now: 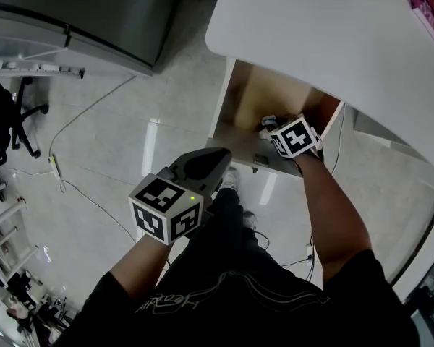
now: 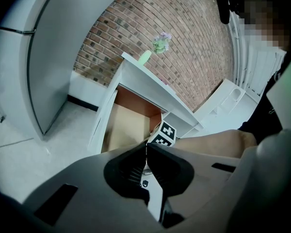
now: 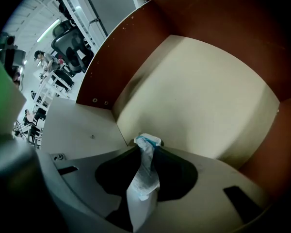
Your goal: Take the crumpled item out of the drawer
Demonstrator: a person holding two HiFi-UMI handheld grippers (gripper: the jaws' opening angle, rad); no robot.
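Reaching steeply down into the open drawer (image 1: 235,92), the right gripper (image 1: 272,127) was recorded with its jaws clamped on the crumpled item (image 3: 144,171), a white wad of paper or film with a blue edge. In the right gripper view the item stood pinched upright between the two dark pads, its blue-trimmed top poking out past the jaw tips. Location of item: inside the drawer, over the pale floor (image 3: 203,96) and near the corner where a reddish-brown side wall (image 3: 116,52) met a white panel; whether it touched the floor could not be told. In the head view only a small pale scrap (image 1: 268,121) showed at the jaw tips, just ahead of the gripper's marker cube (image 1: 296,137), with the person's bare forearm (image 1: 333,208) behind it. The left gripper (image 1: 218,159) was held outside the drawer, above the grey floor (image 1: 130,129) and in front of the drawer's white front, angled gently downward. Its jaws were pressed together with nothing between them, as the left gripper view showed (image 2: 146,149). Surroundings: white tabletop (image 1: 311,27) over the drawer, carrying a pink book (image 1: 427,2) at its far edge; a pale green vase (image 2: 145,57) with flowers on the same tabletop; brick wall (image 2: 160,13) behind; a white cable (image 1: 79,114) across the floor; a black office chair (image 1: 7,114) well apart at the left.
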